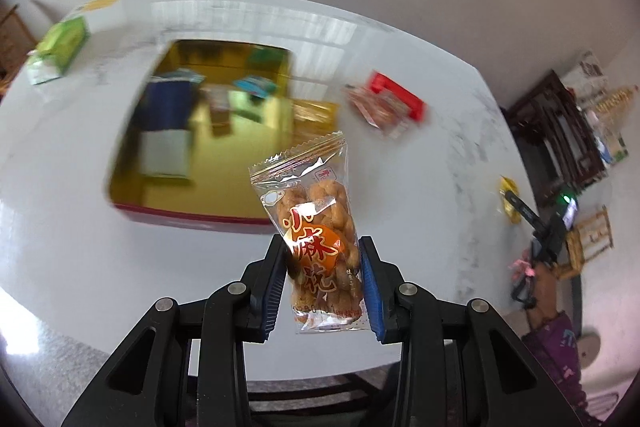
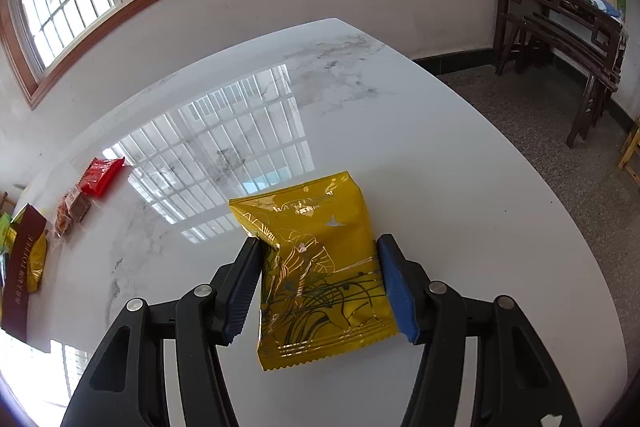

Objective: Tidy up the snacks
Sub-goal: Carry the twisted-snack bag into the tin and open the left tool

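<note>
Gold-lined tin [image 1: 128,187] holds blurred packets; left fingers [image 1: 276,279] grip a twist-snack packet [image 1: 316,227], right fingers [image 2: 396,291] a gold packet [image 2: 320,267].

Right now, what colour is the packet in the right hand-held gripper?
Gold-yellow packet with fine dark and gold line-art of leaves; clearest in the right wrist view.

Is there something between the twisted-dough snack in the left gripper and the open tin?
Nothing visible: the snack packet held in the left gripper has only bare table before the tin.
</note>
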A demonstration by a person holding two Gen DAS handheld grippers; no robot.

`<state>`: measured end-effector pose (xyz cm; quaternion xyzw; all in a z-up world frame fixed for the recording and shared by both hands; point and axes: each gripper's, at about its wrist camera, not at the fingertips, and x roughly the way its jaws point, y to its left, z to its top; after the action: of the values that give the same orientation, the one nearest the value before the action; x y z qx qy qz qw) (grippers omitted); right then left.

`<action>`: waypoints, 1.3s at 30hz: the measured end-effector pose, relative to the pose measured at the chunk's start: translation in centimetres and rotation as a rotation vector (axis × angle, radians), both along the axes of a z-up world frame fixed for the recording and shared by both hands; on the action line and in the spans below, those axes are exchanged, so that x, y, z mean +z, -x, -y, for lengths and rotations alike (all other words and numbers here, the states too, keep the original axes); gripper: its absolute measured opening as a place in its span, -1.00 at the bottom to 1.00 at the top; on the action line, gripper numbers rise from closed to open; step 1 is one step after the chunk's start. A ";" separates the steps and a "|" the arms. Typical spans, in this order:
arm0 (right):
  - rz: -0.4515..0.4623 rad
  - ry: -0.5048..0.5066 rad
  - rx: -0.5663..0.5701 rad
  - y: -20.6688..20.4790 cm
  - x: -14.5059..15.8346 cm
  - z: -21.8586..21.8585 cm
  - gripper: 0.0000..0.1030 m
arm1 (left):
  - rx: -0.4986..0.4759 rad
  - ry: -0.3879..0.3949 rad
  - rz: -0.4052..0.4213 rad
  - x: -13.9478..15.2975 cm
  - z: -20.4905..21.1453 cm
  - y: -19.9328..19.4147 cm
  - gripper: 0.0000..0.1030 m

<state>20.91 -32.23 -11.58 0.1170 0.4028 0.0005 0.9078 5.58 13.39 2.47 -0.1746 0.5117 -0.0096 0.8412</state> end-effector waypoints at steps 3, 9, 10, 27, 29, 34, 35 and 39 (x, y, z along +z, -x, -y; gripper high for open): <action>0.000 0.002 0.000 0.1 0.0 0.1 0.10 | 0.037 -0.048 0.003 0.5 -2.6 -0.3 -0.29; -0.003 0.008 0.001 -0.2 -0.1 -0.2 0.10 | 0.044 -0.113 0.007 0.0 -4.5 -3.1 -0.29; -0.004 0.011 0.001 -0.2 -0.1 -0.2 0.10 | 0.041 -0.115 0.008 -0.2 -4.4 -3.6 -0.29; -0.007 0.020 0.000 -0.1 0.0 -0.3 0.10 | -0.058 -0.204 -0.032 -7.2 -3.6 -13.8 -0.29; -0.007 0.020 0.000 -0.1 0.0 -0.3 0.11 | -0.063 -0.210 -0.036 -7.6 -3.4 -14.3 -0.29; -0.005 0.020 0.003 -0.1 0.0 -0.3 0.11 | -0.070 -0.230 -0.052 -8.7 -3.4 -15.1 -0.29; -0.005 0.019 0.003 -0.1 0.0 -0.3 0.11 | -0.072 -0.230 -0.056 -8.9 -3.5 -15.3 -0.29; -0.005 0.020 0.003 -0.1 0.0 -0.3 0.11 | -0.081 -0.229 -0.057 -9.1 -3.5 -15.7 -0.29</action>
<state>21.03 -31.88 -11.54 0.1073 0.4052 -0.0024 0.9079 21.25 16.85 -6.67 -0.0569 0.5399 0.0200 0.8395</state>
